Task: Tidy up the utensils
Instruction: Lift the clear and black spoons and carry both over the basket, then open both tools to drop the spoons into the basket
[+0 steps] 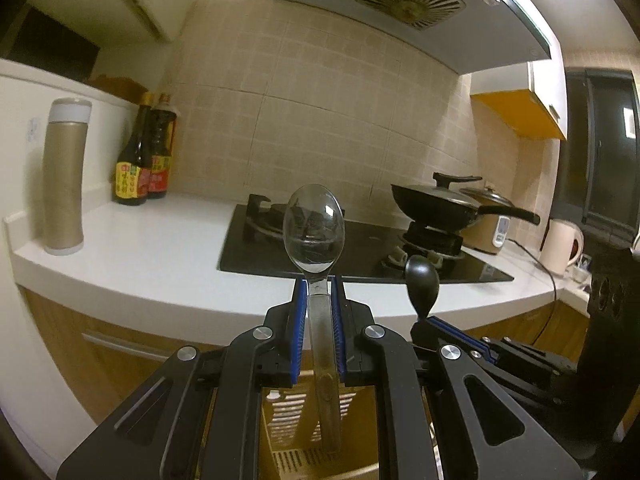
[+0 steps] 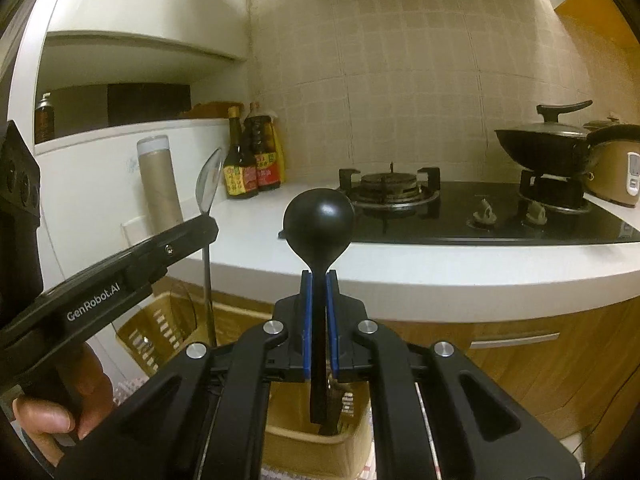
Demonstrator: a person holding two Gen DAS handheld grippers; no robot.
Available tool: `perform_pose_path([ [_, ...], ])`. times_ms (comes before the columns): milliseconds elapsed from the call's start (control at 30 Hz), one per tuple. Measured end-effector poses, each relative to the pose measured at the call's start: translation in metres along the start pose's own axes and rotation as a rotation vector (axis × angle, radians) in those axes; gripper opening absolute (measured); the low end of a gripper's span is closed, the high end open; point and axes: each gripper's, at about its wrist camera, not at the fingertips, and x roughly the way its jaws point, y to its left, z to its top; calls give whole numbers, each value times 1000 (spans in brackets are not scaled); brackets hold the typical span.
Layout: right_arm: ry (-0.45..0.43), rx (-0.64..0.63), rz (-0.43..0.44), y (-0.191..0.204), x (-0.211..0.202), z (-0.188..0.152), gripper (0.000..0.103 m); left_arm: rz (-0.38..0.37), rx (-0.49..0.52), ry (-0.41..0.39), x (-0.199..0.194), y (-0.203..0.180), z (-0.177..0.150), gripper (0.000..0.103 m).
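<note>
Spoons both upright over the slotted basket (image 2: pixel 320 446): we're clamping the clear spoon (image 1: pixel 314 229) in left gripper (image 1: pixel 319 292), black ladle (image 2: pixel 319 222) in right gripper (image 2: pixel 319 288), handles pointing down into it.

Black ladle (image 2: pixel 318 220); clear spoon (image 1: pixel 314 229); basket (image 2: pixel 320 442) seemingly beige.

Beige tiled wall (image 1: pixel 320 112) rises behind a white countertop (image 1: pixel 140 248) with a black gas hob (image 2: pixel 480 216). A range hood (image 1: pixel 400 8) hangs overhead; wooden cabinets (image 2: pixel 540 360) stand below.
</note>
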Motion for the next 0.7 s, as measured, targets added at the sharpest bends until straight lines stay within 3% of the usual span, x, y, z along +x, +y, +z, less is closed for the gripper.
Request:
perform_pose_path([
  [200, 8, -13, 19, 1, -9, -8, 5, 0, 9, 12, -6, 1, -7, 12],
  [300, 42, -11, 47, 1, -13, -12, 6, -29, -2, 37, -11, 5, -8, 22],
  [433, 79, 3, 53, -1, -23, -18, 7, -51, 9, 65, -22, 6, -9, 29],
  [500, 100, 19, 61, -4, -29, -21, 10, -55, 3, 72, -30, 7, -9, 38],
  [600, 134, 55, 81, -8, -42, -23, 17, -73, -11, 93, -48, 10, -6, 39],
  [700, 168, 63, 87, -8, -59, -24, 40, -95, -36, 126, -71, 16, -2, 43],
])
